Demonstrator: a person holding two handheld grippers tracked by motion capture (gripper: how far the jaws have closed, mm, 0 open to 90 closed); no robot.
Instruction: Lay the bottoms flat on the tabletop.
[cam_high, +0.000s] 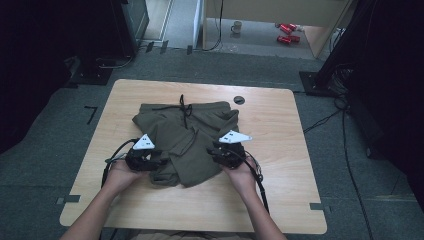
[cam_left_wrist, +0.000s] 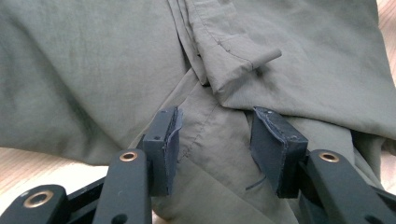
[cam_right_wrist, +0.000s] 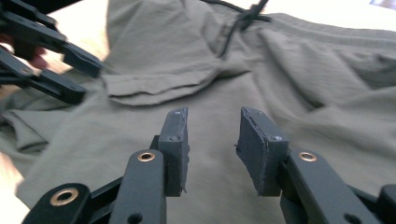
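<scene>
Item one on my screen: a pair of olive-green shorts (cam_high: 187, 137) lying crumpled and partly folded near the middle of the light wooden bench (cam_high: 280, 150), waistband toward the far edge, with a dark drawstring (cam_high: 184, 107) knotted and trailing over the waistband. Item two: my left tool (cam_high: 152, 161), held in the left hand (cam_high: 120, 175) at the near left edge of the shorts; in the left gripper view its jaws stand apart with a fold of olive cloth between them, and the pads (cam_left_wrist: 167, 149) do not press on that cloth, so I log it as open with nothing gripped. Item three: my right tool (cam_high: 216, 152), held in the right hand (cam_high: 242, 175) at the near right side of the shorts; in the right gripper view its jaws are likewise parted above the fabric, pads (cam_right_wrist: 176, 149) clear of the cloth, nothing gripped. That same view shows the left tool's black jaws at the upper left, resting at the garment's edge beside a flat folded flap of fabric (cam_right_wrist: 159, 88). Item four: a small dark round hole (cam_high: 239, 100) in the bench beyond the waistband. Item five: grey carpeted floor (cam_high: 50, 150) around the bench, with a white mug (cam_high: 236, 26) and red cans (cam_high: 287, 32) lying well beyond the bench's far side.
</scene>
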